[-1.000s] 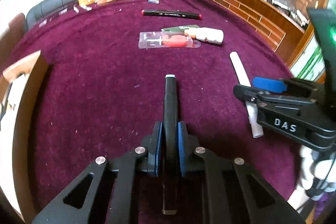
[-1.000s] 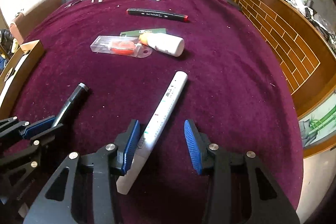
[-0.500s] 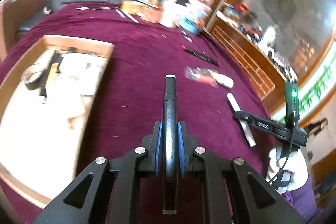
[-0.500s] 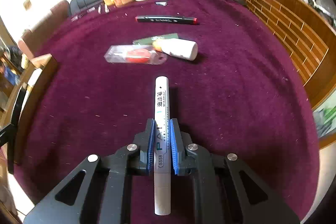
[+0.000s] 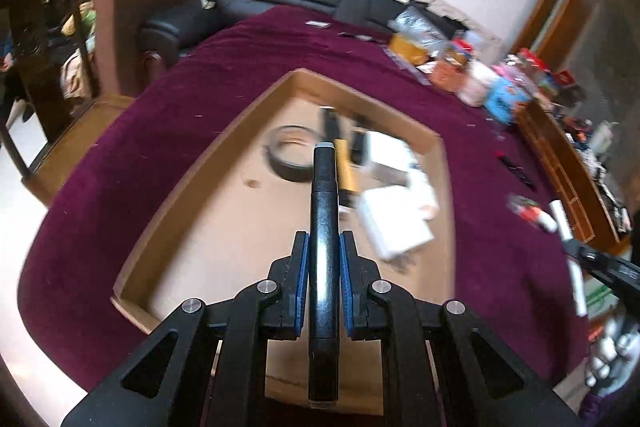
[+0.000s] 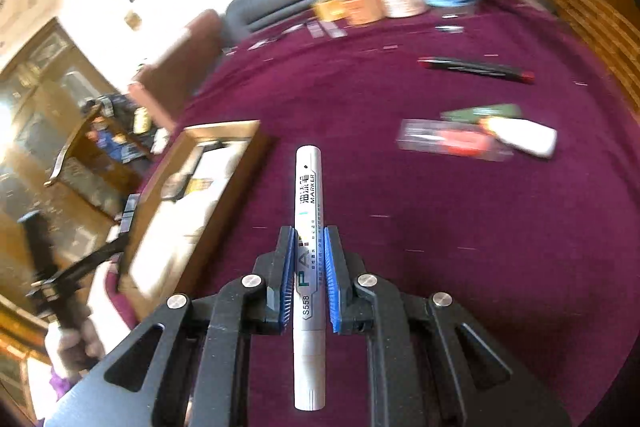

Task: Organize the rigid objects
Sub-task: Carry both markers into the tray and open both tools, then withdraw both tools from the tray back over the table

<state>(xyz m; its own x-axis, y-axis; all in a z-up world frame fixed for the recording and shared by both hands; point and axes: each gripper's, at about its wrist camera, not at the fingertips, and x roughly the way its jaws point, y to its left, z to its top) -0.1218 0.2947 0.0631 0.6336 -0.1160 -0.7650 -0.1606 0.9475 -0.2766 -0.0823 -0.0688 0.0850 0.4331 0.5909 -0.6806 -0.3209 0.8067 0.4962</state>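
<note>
White marker (image 6: 308, 267) "MARKER S558" clamped in right jaws | left jaws clamp black pen (image 5: 325, 227)

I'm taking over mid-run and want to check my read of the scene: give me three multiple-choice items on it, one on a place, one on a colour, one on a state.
1. What lies below the black marker held in the left gripper?
A. the wooden tray
B. the black sofa
C. bare floor

2. What colour is the marker in the right gripper?
A. red
B. white
C. green

3. How do the right gripper's jaws stand?
A. wide open, nothing between them
B. shut on nothing
C. shut on the marker

Answers:
1 A: in the left wrist view the marker's tip stands over the wooden tray, which already holds a tape roll and white boxes.
2 B: the white marker has a white barrel with dark print.
3 C: both blue pads press the barrel's sides, and it is lifted off the purple cloth.
</note>
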